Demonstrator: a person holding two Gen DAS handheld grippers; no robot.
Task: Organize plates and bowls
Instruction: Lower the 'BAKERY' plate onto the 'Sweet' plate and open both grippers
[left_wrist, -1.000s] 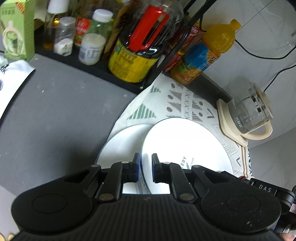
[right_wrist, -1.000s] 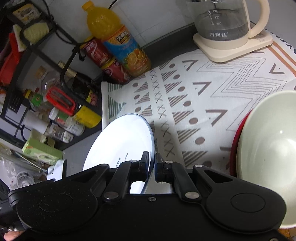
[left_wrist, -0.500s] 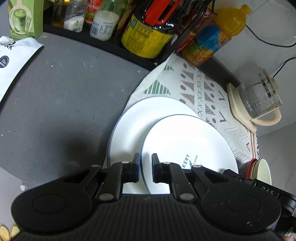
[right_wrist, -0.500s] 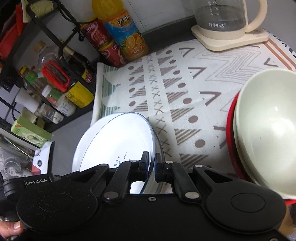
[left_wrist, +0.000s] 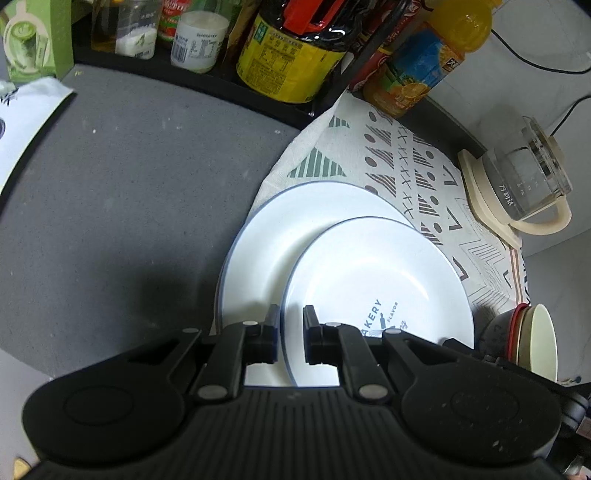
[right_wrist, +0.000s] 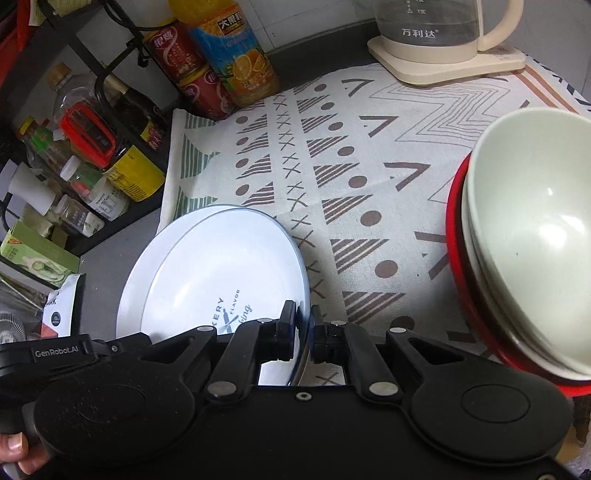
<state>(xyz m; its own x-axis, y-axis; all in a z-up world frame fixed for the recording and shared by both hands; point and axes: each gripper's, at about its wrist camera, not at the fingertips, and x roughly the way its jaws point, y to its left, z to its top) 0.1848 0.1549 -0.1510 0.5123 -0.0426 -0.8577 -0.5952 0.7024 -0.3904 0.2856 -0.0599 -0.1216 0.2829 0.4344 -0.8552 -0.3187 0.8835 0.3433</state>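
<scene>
Upper plate (left_wrist: 376, 280): white, printed lettering, overlapping the larger lower plate (left_wrist: 280, 236) on the patterned cloth (right_wrist: 369, 155); we cannot tell whether it already rests there.
Left gripper (left_wrist: 290, 334): jaws nearly closed, straddling the upper plate's near rim (contact with the pads not clearly visible).
Right gripper (right_wrist: 303, 336): jaws narrow, pinching the opposite rim of the same plate.
Step, our judgement: seat the upper plate centred on the lower one. We would keep both sides level, slide it inward until the rims are concentric, then release both together.
Bowls (right_wrist: 532, 236): pale bowl nested in a red one, near the right gripper; sideways drift risks a knock.
Surroundings: kettle (left_wrist: 524, 184), juice bottle (right_wrist: 232, 55), rack bottles (left_wrist: 288, 48), all well apart.
</scene>
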